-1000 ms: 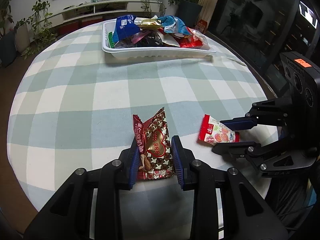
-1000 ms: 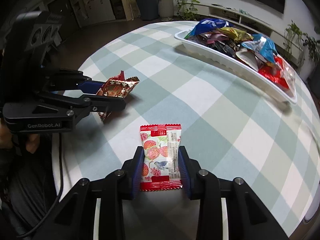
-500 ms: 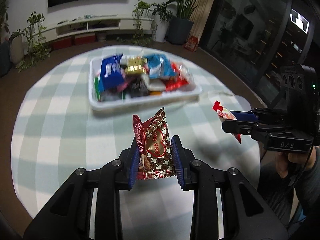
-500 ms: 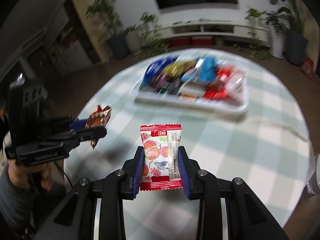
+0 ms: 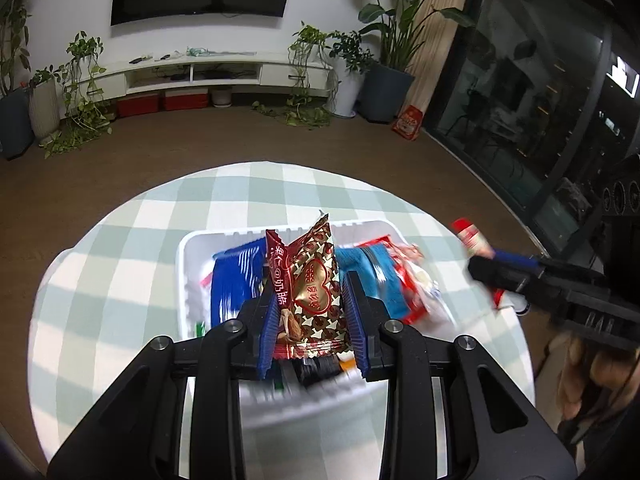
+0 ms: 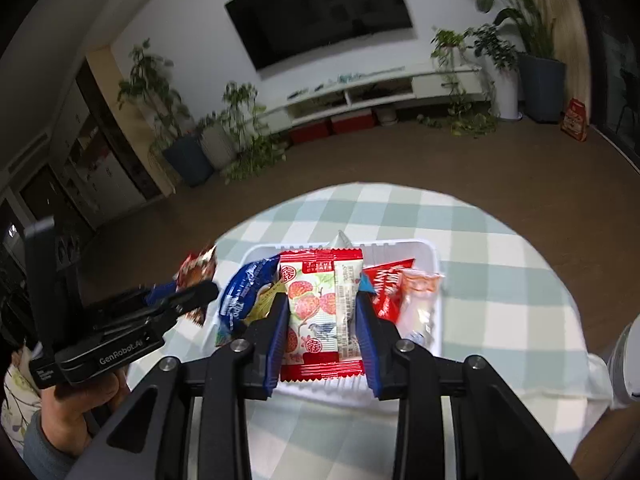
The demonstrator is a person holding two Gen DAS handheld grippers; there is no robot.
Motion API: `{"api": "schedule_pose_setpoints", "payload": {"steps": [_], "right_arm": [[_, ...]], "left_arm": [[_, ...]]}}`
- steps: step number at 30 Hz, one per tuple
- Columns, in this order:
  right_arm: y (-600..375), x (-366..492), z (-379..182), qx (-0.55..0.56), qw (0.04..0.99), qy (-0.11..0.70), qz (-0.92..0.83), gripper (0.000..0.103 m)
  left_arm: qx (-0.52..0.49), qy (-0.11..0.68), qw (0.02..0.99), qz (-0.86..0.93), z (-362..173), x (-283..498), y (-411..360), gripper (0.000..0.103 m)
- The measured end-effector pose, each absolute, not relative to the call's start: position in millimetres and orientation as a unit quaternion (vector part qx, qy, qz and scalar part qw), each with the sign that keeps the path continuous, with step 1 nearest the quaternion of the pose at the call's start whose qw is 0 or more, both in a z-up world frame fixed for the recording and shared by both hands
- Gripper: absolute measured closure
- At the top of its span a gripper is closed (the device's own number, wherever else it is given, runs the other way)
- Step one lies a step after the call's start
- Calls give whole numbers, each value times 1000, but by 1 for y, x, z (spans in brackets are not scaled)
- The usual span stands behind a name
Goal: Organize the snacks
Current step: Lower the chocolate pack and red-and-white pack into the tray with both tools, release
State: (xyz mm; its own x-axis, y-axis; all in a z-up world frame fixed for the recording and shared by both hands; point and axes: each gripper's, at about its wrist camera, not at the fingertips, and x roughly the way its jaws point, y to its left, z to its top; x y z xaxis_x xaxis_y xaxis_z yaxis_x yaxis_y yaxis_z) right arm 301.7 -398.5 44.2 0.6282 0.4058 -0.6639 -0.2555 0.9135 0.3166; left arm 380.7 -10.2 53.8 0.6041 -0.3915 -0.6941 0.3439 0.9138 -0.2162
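You have lifted both packets off the round table with the pale green and white checked cloth (image 5: 120, 264), where they lay a second ago, and carried them up over the white rectangular plastic tray (image 5: 188, 248) already heaped with snack bags. Your left gripper (image 5: 312, 312) is closed on the brown-and-gold foil packet with the heart print (image 5: 310, 292), its blue pads pressing both side edges; the packet stands upright above the middle of the tray. Your right gripper (image 6: 322, 316) is likewise clamped on the red-and-white packet with the strawberry picture (image 6: 320, 304), held flat over the tray's near half. In the right wrist view the left gripper shows at the tray's left edge.

That means the pick-up and the carry look done: what remains, by my reading, is to lower each packet and let go. The heap is already full, so release low or a packet may slide over the rim.
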Motion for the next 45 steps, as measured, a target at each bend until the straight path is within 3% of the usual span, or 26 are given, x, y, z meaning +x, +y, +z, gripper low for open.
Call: {"api": "schedule_pose_setpoints", "payload": {"steps": [12, 23, 28, 32, 37, 41, 45], "right_arm": [[-360, 343, 0, 32, 897, 413, 156, 67], [-345, 360, -3, -23, 900, 411, 143, 64], [-350, 361, -3, -25, 901, 412, 135, 64], [-352, 361, -5, -31, 899, 417, 132, 62], [-359, 360, -11, -22, 894, 427, 132, 53], [-373, 355, -8, 0, 896, 425, 131, 36], [-384, 348, -3, 10, 898, 420, 130, 34]], "left_arm": [[-33, 426, 881, -205, -5, 427, -22, 74], [-29, 426, 883, -195, -15, 433, -18, 73], [-34, 427, 885, -182, -14, 430, -15, 54], [-37, 427, 886, -178, -14, 428, -12, 46], [-36, 423, 886, -184, -11, 423, -12, 40], [-48, 413, 889, -190, -4, 415, -8, 28], [-48, 400, 894, -195, 8, 404, -8, 27]]}}
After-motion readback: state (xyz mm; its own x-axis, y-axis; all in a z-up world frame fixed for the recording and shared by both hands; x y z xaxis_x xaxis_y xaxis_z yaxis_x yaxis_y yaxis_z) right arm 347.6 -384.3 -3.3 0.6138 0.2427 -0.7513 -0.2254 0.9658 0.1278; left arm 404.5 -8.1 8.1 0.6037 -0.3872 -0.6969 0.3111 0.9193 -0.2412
